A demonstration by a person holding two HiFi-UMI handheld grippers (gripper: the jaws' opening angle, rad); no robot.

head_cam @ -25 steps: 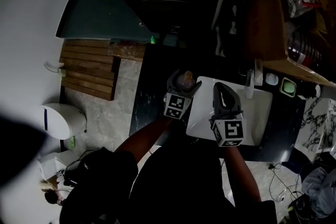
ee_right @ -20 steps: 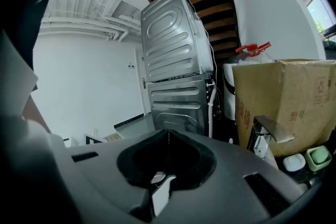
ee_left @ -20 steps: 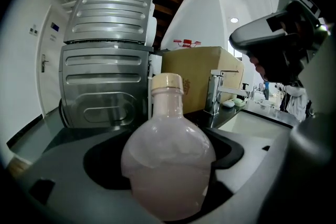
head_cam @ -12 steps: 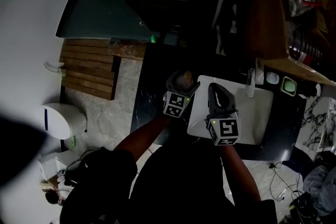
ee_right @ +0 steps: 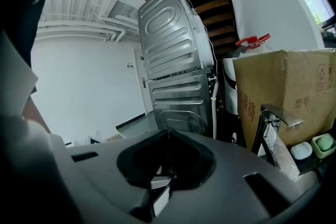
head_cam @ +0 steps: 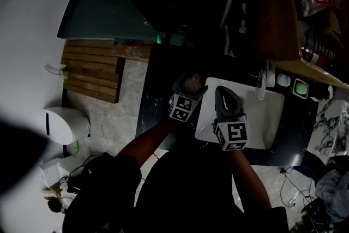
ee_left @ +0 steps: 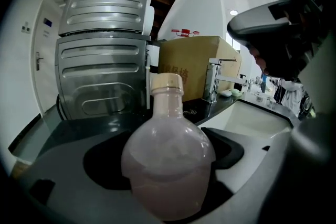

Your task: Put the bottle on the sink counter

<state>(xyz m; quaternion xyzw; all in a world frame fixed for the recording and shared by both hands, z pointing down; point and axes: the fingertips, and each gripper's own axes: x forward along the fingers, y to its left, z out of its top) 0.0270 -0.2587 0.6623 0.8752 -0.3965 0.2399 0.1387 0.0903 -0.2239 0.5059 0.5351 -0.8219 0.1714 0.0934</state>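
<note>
A wooden rack (head_cam: 90, 71) is lying on the floor at the far left of the head view. To its right, the dark worktop (head_cam: 155, 101) is running up to the white sink (head_cam: 267, 117).

The left tongs (head_cam: 190, 84) are hanging over the worktop, just beside the sink's left rim. They are pinching the bottle (ee_left: 168, 160), one jaw on each side of its round belly. The bottle is standing upright. It is wearing a tan cap (ee_left: 166, 83) and is partly full of cloudy pink stuff. It is sitting low over the worktop, but I cannot tell if its bottom is touching it.

The right tongs (head_cam: 225, 94) are hanging over the left part of the sink, just beside the left tongs. Their jaws are pressed together, and nothing is sitting between them.

Behind the worktop, a big shiny metal machine (ee_right: 176, 76) is standing tall. To the right of it, a brown box (ee_right: 286, 92) is resting at the back. A metal tap (ee_right: 270, 128) is poking up in front of the box, at the sink's far edge. A small green dish (ee_right: 323, 144) is sitting near the tap, further right.
</note>
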